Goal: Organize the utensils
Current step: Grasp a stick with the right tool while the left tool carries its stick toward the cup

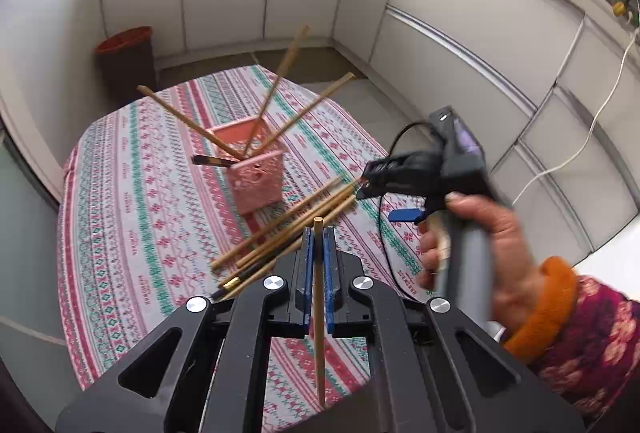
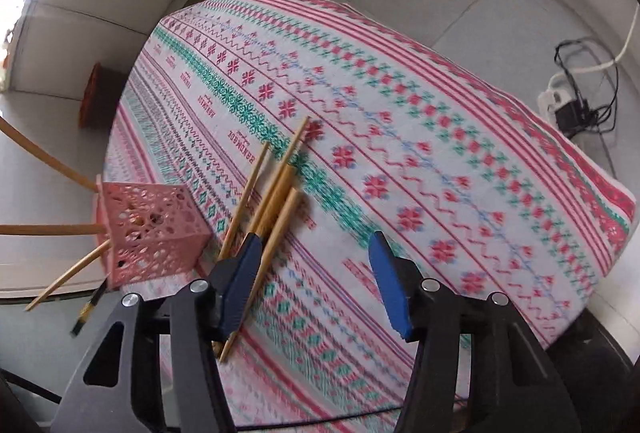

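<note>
My left gripper (image 1: 318, 233) is shut on a wooden chopstick (image 1: 319, 313) that stands upright between its blue pads, above the table. A pink perforated holder (image 1: 258, 179) stands on the patterned tablecloth (image 1: 132, 217) with several chopsticks (image 1: 188, 121) leaning out of it. A loose pile of chopsticks (image 1: 288, 229) lies just in front of the holder. My right gripper (image 2: 314, 241) is open and empty, hovering right of the pile (image 2: 276, 201); it also shows in the left wrist view (image 1: 384, 193). The holder (image 2: 154, 233) sits left of it.
White cabinets (image 1: 460, 33) run along the back and right. A bin with a red rim (image 1: 126, 41) stands on the floor beyond the table. A power strip with cables (image 2: 572, 105) lies on the floor past the table's far edge.
</note>
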### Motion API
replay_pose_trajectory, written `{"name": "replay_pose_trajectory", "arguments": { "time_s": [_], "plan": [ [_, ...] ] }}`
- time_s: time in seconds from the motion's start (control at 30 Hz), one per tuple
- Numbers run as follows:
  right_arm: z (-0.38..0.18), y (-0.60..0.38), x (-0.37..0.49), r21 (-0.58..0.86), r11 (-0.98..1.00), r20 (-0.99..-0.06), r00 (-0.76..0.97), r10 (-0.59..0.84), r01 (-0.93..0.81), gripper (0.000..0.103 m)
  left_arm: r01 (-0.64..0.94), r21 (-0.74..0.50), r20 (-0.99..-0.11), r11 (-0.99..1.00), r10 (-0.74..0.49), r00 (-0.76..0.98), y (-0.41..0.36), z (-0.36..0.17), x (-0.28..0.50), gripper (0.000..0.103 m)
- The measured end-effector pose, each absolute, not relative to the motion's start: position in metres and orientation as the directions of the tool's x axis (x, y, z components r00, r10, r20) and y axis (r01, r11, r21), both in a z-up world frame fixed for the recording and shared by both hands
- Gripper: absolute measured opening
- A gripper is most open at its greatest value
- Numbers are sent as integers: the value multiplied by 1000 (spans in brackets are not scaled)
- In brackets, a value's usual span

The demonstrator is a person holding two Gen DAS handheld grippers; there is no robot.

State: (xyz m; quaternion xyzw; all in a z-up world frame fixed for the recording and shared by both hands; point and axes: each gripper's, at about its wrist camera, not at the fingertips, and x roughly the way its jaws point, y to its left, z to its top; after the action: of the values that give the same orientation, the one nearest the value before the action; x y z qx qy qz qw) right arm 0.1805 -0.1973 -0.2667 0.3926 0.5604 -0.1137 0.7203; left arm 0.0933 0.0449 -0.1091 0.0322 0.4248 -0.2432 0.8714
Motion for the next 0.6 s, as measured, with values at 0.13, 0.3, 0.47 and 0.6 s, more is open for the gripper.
{"name": "replay_pose_trajectory", "arguments": {
  "time_s": [0.13,0.3,0.47,0.6],
  "plan": [
    [-284,-184,193,365,680,-929,293,225,635,55,449,-173,-732,877,-420,536,64,-98,93,4],
    [-286,-174,203,278,700,-954,277,119,658,55,447,-186,-717,875,-432,547,70,-89,91,4],
    [-287,-140,211,87,793,-974,220,-61,603,53,445,-171,-711,879,-423,562,71,-84,88,4],
    [-285,-140,202,36,812,-967,227,-119,582,22,441,-153,-713,885,-408,571,77,-81,83,4]
  ]
}}
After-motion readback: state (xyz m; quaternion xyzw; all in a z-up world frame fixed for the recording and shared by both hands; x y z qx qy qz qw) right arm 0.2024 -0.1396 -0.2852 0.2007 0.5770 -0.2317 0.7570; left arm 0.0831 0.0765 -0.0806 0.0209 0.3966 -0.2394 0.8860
